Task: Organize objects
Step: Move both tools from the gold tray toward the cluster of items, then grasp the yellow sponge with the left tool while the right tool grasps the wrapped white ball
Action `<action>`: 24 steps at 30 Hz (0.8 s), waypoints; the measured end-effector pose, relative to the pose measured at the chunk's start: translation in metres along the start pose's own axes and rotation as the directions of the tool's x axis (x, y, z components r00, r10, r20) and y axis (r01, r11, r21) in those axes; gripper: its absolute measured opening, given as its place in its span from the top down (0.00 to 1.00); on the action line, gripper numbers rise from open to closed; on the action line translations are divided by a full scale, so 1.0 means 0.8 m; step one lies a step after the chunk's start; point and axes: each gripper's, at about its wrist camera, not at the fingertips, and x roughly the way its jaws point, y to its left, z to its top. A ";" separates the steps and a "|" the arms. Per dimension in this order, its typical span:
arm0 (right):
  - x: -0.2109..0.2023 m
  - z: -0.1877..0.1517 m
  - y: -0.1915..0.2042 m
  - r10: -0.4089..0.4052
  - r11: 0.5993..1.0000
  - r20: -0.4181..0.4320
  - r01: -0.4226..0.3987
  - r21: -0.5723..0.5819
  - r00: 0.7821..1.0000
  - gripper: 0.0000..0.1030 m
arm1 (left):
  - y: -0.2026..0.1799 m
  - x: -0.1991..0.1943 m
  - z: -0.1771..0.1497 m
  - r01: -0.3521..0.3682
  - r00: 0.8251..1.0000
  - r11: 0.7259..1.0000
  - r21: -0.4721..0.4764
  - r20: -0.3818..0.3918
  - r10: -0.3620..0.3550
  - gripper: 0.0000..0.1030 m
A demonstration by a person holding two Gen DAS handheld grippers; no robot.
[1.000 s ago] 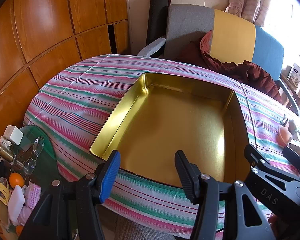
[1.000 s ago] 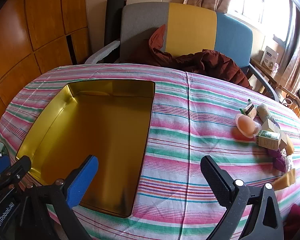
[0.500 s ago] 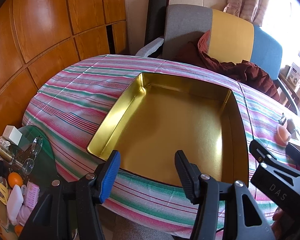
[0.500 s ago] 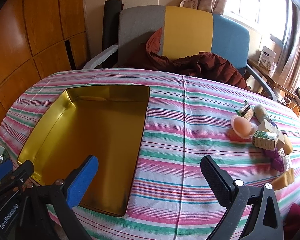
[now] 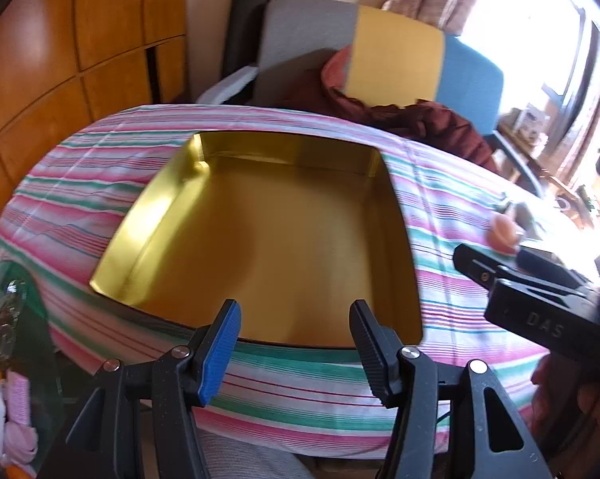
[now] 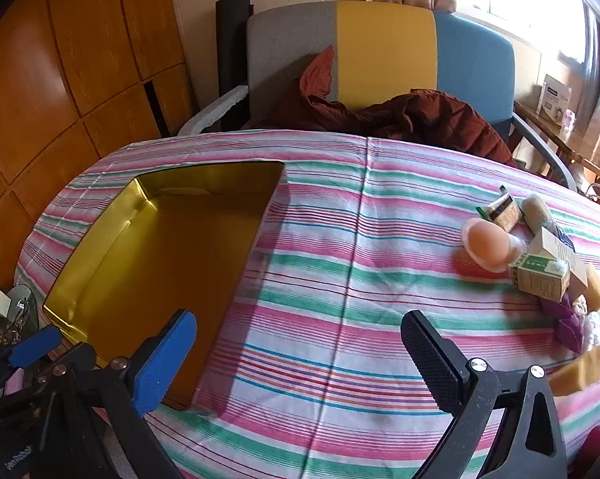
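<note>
Gold tin [image 5: 268, 239]: empty, on striped counter [image 6: 339, 279] | left tongs [image 5: 294, 343]: parted, empty | right tongs [image 6: 300, 355]: wide (nothing held)

Both tools are black plastic clamp frames with silver rivets: the left gripper [image 5: 294, 325] and the right gripper [image 6: 300, 339] each carry 1 blue ribbed pad opposite 1 black textured pad, the right frame lettered "DAS", the left frame partly legible white lettering near its blue pad.

Left claw [image 5: 294, 343] angled downward, jaws apart, gripping nothing; right claw [image 6: 300, 359] likewise, spread wider.
</note>
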 end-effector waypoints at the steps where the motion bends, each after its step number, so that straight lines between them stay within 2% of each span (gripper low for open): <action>1: -0.002 -0.005 -0.012 -0.020 1.000 0.003 0.020 0.007 1.000 0.00 | -0.004 -0.001 -0.002 0.025 1.000 1.000 0.007 0.008 -0.025 0.44; 6: -0.024 -0.024 -0.090 -0.197 0.979 0.033 0.195 0.064 0.980 0.00 | -0.027 -0.003 -0.012 0.112 0.994 0.992 0.056 0.013 -0.113 0.44; 9: -0.047 -0.031 -0.141 -0.300 0.950 0.056 0.293 0.110 0.952 0.00 | -0.041 0.000 -0.016 0.132 0.991 0.988 0.078 -0.002 -0.133 0.44; 13: -0.061 -0.042 -0.206 -0.398 0.904 0.007 0.391 0.172 0.917 0.00 | -0.059 0.010 -0.019 0.168 0.985 0.982 0.088 -0.055 -0.164 0.44; 16: -0.070 -0.049 -0.258 -0.392 0.894 -0.035 0.389 0.221 0.919 0.00 | -0.075 0.007 -0.025 0.209 0.978 0.972 0.112 -0.052 -0.204 0.44; 20: -0.076 -0.046 -0.335 -0.393 0.855 -0.080 0.396 0.335 0.916 0.02 | -0.096 0.002 -0.029 0.247 0.969 0.955 0.166 -0.050 -0.242 0.44; 21: -0.073 -0.045 -0.356 -0.375 0.845 -0.104 0.387 0.369 0.921 0.04 | -0.102 0.003 -0.029 0.268 0.963 0.948 0.171 -0.056 -0.262 0.44; 23: -0.062 -0.042 -0.392 -0.313 0.833 -0.164 0.353 0.426 0.936 0.21 | -0.111 0.004 -0.028 0.313 0.950 0.934 0.172 -0.068 -0.306 0.44; 24: -0.053 -0.041 -0.407 -0.280 0.831 -0.191 0.337 0.442 0.941 0.26 | -0.116 0.005 -0.027 0.331 0.944 0.928 0.170 -0.072 -0.323 0.44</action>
